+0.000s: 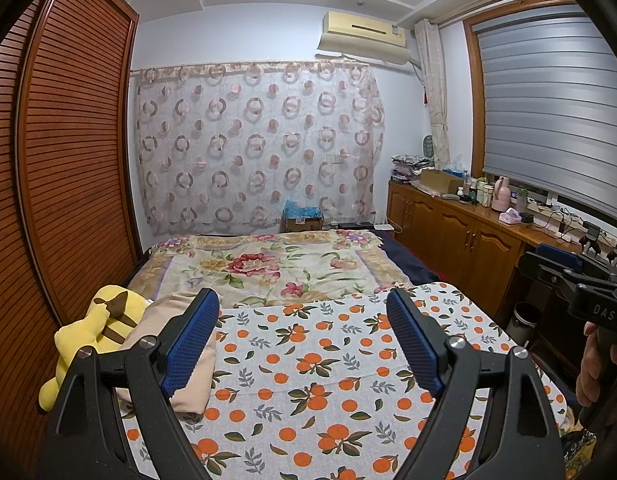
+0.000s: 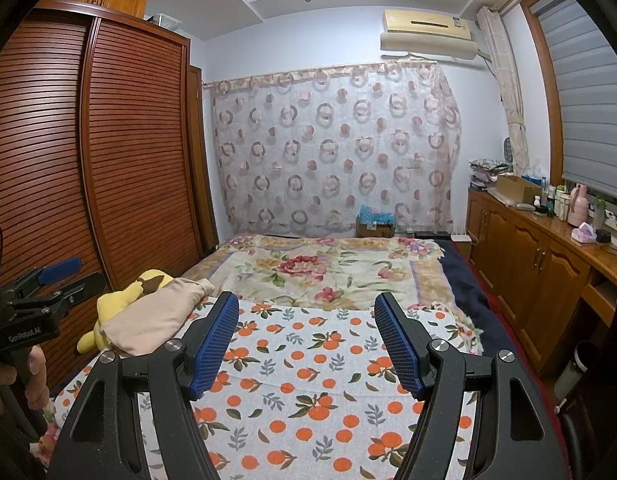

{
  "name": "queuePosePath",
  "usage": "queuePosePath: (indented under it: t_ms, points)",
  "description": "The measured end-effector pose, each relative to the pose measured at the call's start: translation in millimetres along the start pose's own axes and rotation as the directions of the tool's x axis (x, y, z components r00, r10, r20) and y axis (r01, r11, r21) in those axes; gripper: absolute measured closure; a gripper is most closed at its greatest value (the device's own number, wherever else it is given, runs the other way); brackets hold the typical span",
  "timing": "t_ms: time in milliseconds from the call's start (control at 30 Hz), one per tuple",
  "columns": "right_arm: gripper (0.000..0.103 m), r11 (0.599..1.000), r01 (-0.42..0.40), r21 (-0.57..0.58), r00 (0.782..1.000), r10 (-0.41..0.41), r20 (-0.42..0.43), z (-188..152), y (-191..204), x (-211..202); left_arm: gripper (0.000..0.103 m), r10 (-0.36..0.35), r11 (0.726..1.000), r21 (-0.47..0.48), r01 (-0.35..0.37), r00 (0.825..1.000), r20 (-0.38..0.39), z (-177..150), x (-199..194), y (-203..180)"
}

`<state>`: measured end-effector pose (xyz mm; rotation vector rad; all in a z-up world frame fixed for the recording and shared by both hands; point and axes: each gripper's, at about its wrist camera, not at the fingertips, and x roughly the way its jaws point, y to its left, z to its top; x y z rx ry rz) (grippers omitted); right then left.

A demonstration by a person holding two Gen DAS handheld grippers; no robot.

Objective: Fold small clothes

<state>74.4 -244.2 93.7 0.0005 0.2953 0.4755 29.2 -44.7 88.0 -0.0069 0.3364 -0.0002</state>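
Note:
A beige garment point(image 1: 188, 352) lies bunched at the left edge of the orange-print cloth point(image 1: 308, 360) on the bed, also visible in the right wrist view as the beige garment point(image 2: 156, 316). My left gripper point(image 1: 304, 300) hovers open over the cloth, its left finger in front of the garment, nothing between the blue pads. My right gripper point(image 2: 306, 304) is open too, above the orange-print cloth point(image 2: 308, 380), holding nothing. Each gripper shows at the edge of the other's view, held by a hand.
A yellow plush toy point(image 1: 96, 328) lies beside the garment against the slatted wardrobe point(image 1: 68, 160). A floral blanket point(image 1: 268, 264) covers the far bed. A wooden cabinet point(image 1: 468, 236) with bottles and boxes runs along the right wall under the window blind.

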Motion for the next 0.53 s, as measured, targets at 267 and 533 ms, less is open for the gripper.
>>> queuePosePath:
  t_ms: [267,533]
  points:
    - [0.031,1.0,0.0,-0.001,1.0,0.0,0.001,-1.6,1.3,1.3,0.017,0.0,1.0,-0.002,0.0,1.0,-0.003,-1.2,0.7,0.2]
    - [0.031,1.0,-0.001,-0.001,1.0,0.001,-0.003,-2.3,1.7,3.5,0.017,0.0,1.0,-0.001,0.0,1.0,-0.001,0.0,0.2,-1.1]
